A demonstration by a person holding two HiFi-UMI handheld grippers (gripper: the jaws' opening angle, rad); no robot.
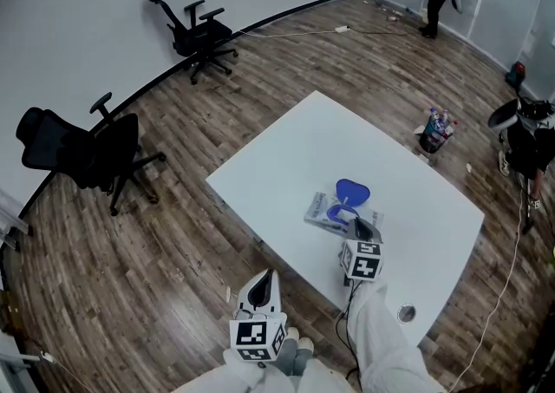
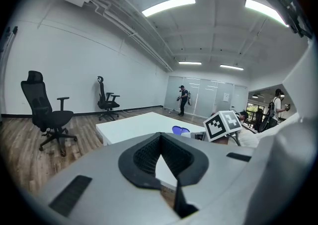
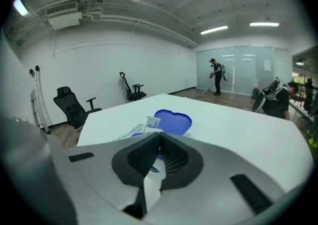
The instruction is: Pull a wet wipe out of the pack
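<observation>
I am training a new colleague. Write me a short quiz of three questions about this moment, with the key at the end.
1. True or false: the blue lid of the wipe pack is folded open.
2. What is pinched in the jaws of the right gripper? A) a wet wipe B) a bottle C) nothing
3. Fill in: the jaws of the left gripper are together and hold ____.

Key: 1 true; 2 A; 3 nothing.
</observation>
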